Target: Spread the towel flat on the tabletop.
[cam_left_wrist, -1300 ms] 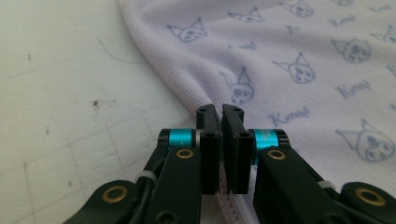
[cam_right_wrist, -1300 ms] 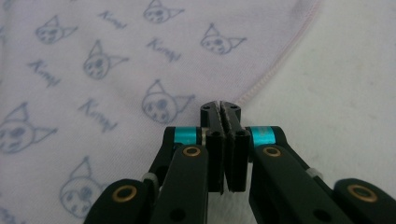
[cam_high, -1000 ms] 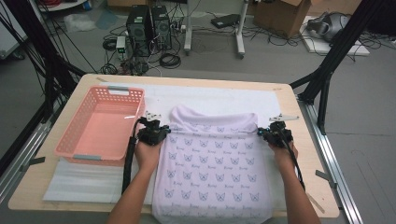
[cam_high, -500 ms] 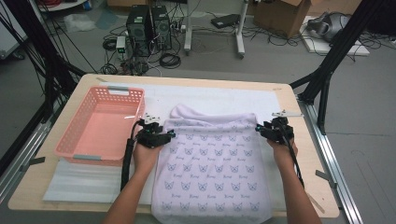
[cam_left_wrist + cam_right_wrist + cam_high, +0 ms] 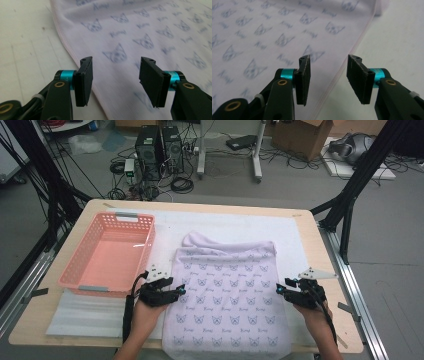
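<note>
The left gripper and right gripper had just opened their jaws, nothing between them, over a white mat on a wooden table beside a pink basket, cables and computer towers behind. The pale lilac cloth, printed with cat faces, lay flat between the grippers, its side hems just under their jaws.
</note>
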Demonstrator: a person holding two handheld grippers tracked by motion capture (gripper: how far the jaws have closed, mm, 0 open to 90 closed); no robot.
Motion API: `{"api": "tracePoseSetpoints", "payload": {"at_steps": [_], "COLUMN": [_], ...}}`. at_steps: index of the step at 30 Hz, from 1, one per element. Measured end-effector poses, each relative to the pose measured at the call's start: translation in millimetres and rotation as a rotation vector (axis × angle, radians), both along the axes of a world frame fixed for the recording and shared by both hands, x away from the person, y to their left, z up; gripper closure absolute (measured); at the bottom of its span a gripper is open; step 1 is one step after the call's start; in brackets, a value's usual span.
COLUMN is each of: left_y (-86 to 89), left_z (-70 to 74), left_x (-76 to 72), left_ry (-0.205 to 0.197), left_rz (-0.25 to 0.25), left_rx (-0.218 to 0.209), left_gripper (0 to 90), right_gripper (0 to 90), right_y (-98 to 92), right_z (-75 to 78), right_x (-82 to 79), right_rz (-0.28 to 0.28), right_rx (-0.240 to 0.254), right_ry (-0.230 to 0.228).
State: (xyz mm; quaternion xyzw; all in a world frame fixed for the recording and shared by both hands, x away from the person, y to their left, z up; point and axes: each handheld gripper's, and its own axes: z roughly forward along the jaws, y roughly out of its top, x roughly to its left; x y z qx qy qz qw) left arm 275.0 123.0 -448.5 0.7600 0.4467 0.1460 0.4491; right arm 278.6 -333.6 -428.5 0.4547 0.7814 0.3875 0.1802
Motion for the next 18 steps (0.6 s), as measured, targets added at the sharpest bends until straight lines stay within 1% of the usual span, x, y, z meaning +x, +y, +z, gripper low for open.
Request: {"api": "tracePoseSetpoints", "payload": {"at_steps": [1,2,4,5,7,9,10,11,12,13,14,15,16,17,18], "left_y": [1.7,3.8,8.5,10.7,13.2,14.9,15.0,15.1,14.2,13.2,13.5,15.6,17.5,18.1,18.3], "left_z": [-1.1,-2.2,-3.8,-3.6,-4.8,-8.2,-8.4,-8.4,-9.1,-9.6,-8.6,-8.1,-8.8,-9.8,-9.8], "left_x": [-6.3,-12.3,-24.1,-28.8,-35.9,-44.1,-46.9,-49.5,-53.0,-55.6,-55.8,-54.0,-53.0,-53.5,-54.6], "left_ry": [0.002,0.006,0.009,0.014,0.038,0.021,0.023,0.023,0.013,-0.004,-0.004,0.018,0.03,0.027,0.023], "left_rz": [-0.006,-0.015,-0.017,-0.019,-0.038,-0.045,-0.043,-0.05,-0.047,-0.04,-0.034,-0.043,-0.043,-0.042,-0.042], "left_rx": [-0.002,-0.002,-0.018,-0.028,-0.038,-0.046,-0.051,-0.048,-0.035,-0.008,0.014,0.0,-0.019,-0.03,-0.028], "left_gripper": [44.6,44.0,43.7,43.4,43.4,43.4,43.9,45.3,50.4,58.6,67.7,79.9,85.1,85.7,86.2], "right_gripper": [53.3,53.2,52.8,52.6,51.7,51.8,52.3,53.2,54.5,58.2,63.3,72.6,86.6,87.4,87.9], "right_y": [0.6,1.3,1.8,2.3,2.4,2.4,2.0,1.1,0.0,-1.3,-2.3,-3.6,-5.6,-7.2,-7.4], "right_z": [-1.9,-3.4,-6.6,-7.9,-10.8,-13.4,-15.0,-16.6,-18.2,-18.5,-18.5,-18.2,-17.7,-18.1,-18.2], "right_x": [-6.2,-12.9,-26.0,-32.8,-44.8,-54.7,-58.3,-61.5,-64.3,-66.5,-67.6,-68.1,-68.3,-68.6,-69.5], "right_rz": [0.006,0.007,0.018,0.022,0.032,0.048,0.052,0.051,0.047,0.041,0.038,0.035,0.043,0.051,0.042], "right_rx": [-0.011,-0.011,-0.006,-0.013,-0.014,-0.029,-0.037,-0.041,-0.037,-0.035,-0.043,-0.048,-0.037,-0.012,-0.005], "right_ry": [-0.001,0.002,0.004,0.006,0.017,0.029,0.036,0.047,0.041,0.04,0.034,0.03,0.039,0.054,0.061]}}
